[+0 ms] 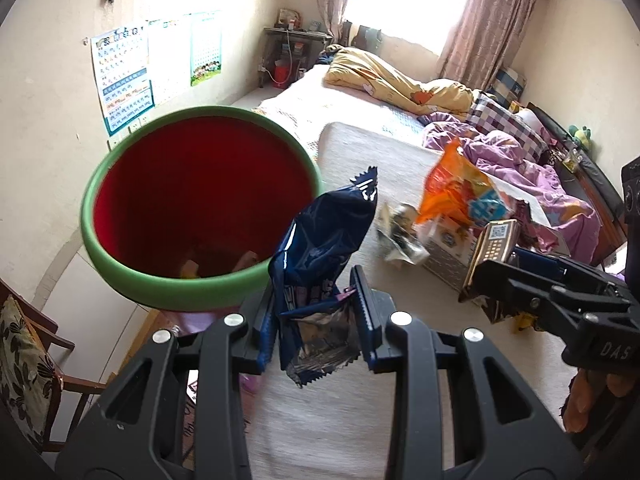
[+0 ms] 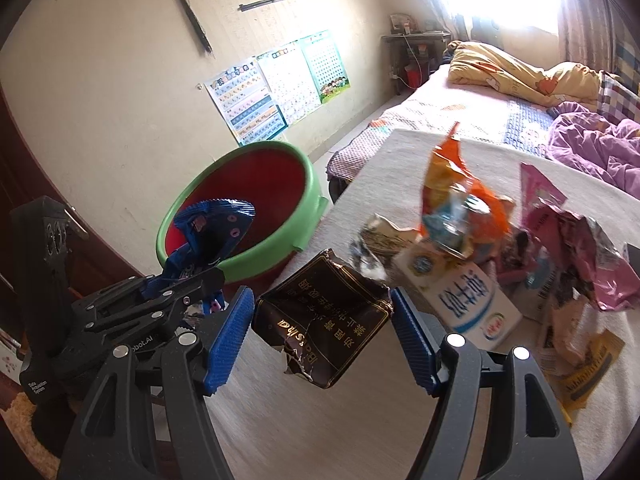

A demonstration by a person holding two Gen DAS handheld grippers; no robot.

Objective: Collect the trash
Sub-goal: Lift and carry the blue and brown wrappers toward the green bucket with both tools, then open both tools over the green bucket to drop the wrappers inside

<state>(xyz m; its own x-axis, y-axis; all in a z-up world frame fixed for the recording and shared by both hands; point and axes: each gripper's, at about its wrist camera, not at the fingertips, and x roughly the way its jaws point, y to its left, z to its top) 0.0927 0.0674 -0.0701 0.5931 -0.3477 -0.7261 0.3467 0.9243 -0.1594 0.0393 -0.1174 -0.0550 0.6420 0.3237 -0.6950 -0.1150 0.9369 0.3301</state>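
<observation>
Left fingers (image 1: 272, 316) clench a blue wrapper (image 1: 320, 248); right fingers (image 2: 236, 324) grasp a dark brown packet (image 2: 324, 320). Ahead-left of both: red bin with green rim (image 1: 120, 176), scraps already at its bottom. Ahead-right, a pile remains on the counter (image 2: 320, 420): milk carton (image 2: 472, 300), orange bag (image 2: 444, 176), pink wrapper (image 2: 576, 236). Judged early-to-mid. Left gripper (image 1: 316, 312) is raised beside the rim; right gripper (image 2: 324, 320) is low over the counter.

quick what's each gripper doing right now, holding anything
Left gripper: shut on the dark blue wrapper, near the red bin.
Right gripper: shut on the dark brown packet.
</observation>
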